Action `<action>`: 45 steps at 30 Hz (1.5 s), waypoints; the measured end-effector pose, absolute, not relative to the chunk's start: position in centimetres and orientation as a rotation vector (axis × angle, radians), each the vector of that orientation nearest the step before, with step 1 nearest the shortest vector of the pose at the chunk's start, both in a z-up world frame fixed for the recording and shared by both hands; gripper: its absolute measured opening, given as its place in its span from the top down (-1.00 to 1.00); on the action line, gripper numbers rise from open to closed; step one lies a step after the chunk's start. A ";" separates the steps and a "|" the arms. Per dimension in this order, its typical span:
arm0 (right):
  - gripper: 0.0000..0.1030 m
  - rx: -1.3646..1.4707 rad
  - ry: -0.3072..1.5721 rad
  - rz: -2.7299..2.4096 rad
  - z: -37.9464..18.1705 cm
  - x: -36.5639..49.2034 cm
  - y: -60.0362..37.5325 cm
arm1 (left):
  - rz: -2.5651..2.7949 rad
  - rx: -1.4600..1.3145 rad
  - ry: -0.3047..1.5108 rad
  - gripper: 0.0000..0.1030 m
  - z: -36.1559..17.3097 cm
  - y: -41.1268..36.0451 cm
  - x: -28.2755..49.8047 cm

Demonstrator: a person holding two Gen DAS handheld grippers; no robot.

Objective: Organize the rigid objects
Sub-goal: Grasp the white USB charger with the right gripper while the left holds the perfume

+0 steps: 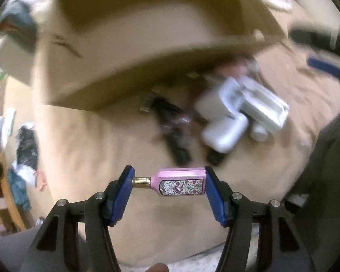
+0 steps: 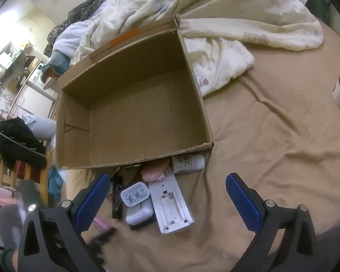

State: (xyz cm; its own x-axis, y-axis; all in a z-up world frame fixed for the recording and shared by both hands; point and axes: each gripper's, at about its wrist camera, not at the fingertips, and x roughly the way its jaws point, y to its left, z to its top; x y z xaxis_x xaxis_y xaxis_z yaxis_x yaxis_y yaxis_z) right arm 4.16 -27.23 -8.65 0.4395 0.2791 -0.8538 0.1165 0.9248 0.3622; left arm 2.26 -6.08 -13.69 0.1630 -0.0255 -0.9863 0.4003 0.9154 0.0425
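The cardboard box point(image 2: 133, 104) on the tan bedsheet point(image 2: 272, 147) is bare inside, so the sorting has, by my judgement, hardly begun. The left gripper point(image 1: 170, 179) pinches a pink perfume bottle point(image 1: 181, 183) end to end, gold cap against one pad, over the sheet near the box. The right gripper point(image 2: 167, 201) hangs spread wide, holding nothing. A pile waits at the box's near wall (white charger point(image 2: 136, 196), battery case point(image 2: 170, 206), white tube point(image 2: 188, 162), pink comb point(image 2: 155, 172)).

You have open room inside the cardboard box point(image 2: 133, 104). Against its near wall a heap blocks the way: white charger point(image 2: 135, 195), white remote point(image 2: 170, 204), white bottle point(image 2: 188, 161). Right of the box, the blanket point(image 2: 272, 136) lies bare.
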 end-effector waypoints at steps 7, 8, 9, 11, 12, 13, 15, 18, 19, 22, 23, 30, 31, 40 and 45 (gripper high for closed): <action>-1.00 0.305 1.189 0.192 -9.8 4.5 -24.3 | -0.225 0.297 1.289 -0.13 -8.6 -2.1 4.8; -1.00 0.290 1.215 0.224 -10.2 4.5 -23.6 | -0.207 0.295 1.282 -0.13 -8.6 -1.8 4.4; -1.00 0.271 1.251 0.259 -10.7 4.6 -22.8 | -0.194 0.282 1.284 -0.13 -9.1 -1.4 4.7; -1.00 0.215 1.281 0.311 -11.3 4.4 -21.1 | -0.197 0.218 1.309 -0.13 -9.5 -0.3 5.5; -1.00 0.177 1.286 0.331 -11.3 4.3 -20.4 | -0.200 0.168 1.326 -0.13 -9.6 0.3 5.8; -1.00 0.140 1.289 0.350 -11.4 4.4 -19.7 | -0.205 0.138 1.327 -0.13 -9.6 0.4 5.9; -0.75 0.108 1.304 0.371 -11.7 4.6 -19.0 | -0.215 0.132 1.298 -0.13 -8.9 0.4 5.9; -0.62 0.085 1.339 0.364 -12.8 5.1 -18.4 | -0.219 0.117 1.278 -0.13 -8.5 0.3 5.7; -0.61 0.074 1.340 0.358 -13.0 5.4 -18.1 | -0.223 0.108 1.282 -0.13 -8.4 0.3 5.7; -0.59 0.044 1.324 0.362 -12.9 5.9 -17.4 | -0.238 0.085 1.291 -0.13 -8.0 0.4 5.5; -0.59 0.030 1.321 0.357 -13.0 6.2 -17.2 | -0.252 0.067 1.300 -0.13 -8.1 0.4 5.5; -0.17 0.012 1.303 0.401 -13.1 6.7 -16.0 | -0.272 0.047 1.300 -0.13 -7.6 0.4 5.2; -0.14 0.005 1.307 0.414 -13.2 6.4 -15.7 | -0.271 0.044 1.298 -0.13 -7.5 0.4 5.2; 0.07 -0.083 1.320 0.387 -14.4 6.4 -14.1 | -0.249 0.080 1.286 -0.13 -7.7 0.1 5.0; 0.14 -0.076 1.304 0.406 -13.8 5.6 -14.5 | -0.196 0.097 1.294 -0.13 -8.4 0.7 5.4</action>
